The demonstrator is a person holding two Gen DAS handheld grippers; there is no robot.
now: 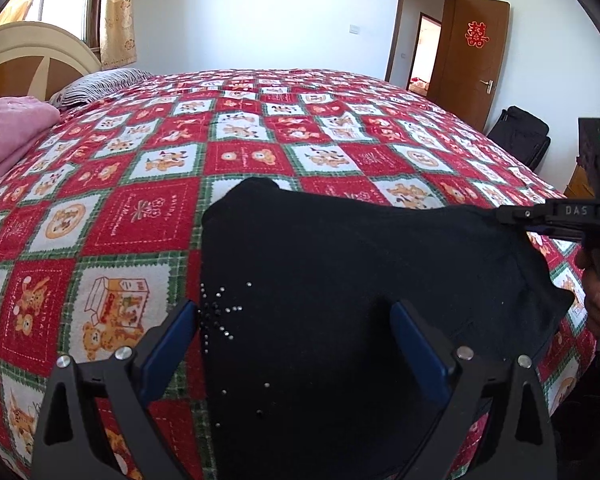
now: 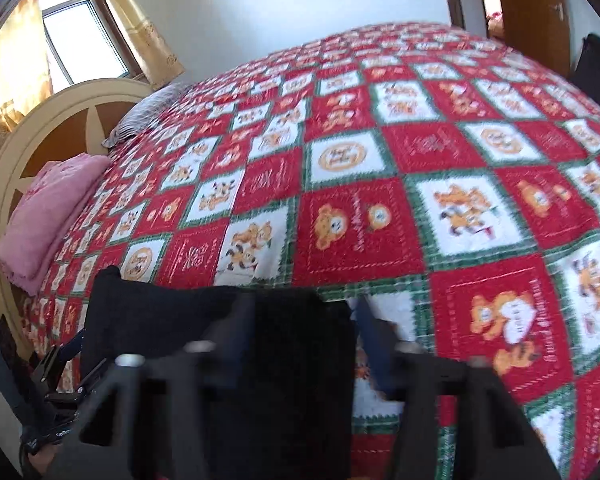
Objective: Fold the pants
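Observation:
The black pants (image 1: 340, 280), with small rhinestones near their left edge, lie on the red and white bear quilt (image 1: 140, 184) at the near edge of the bed. My left gripper (image 1: 296, 332) is open, its blue fingers (image 1: 172, 344) spread over the pants' left part. My right gripper (image 1: 500, 214) shows side-on at the right, at the pants' far right corner, which looks pulled up. In the blurred right wrist view the right gripper (image 2: 296, 320) stands open, jaws astride the edge of the pants (image 2: 292, 360). The left gripper (image 2: 60, 360) shows at the lower left there.
A pink blanket (image 1: 12, 132) and a striped pillow (image 1: 100, 84) lie by the headboard (image 1: 32, 52) at the left. A brown door (image 1: 476, 60) stands open at the back right, with a black bag (image 1: 520, 132) on the floor beside it.

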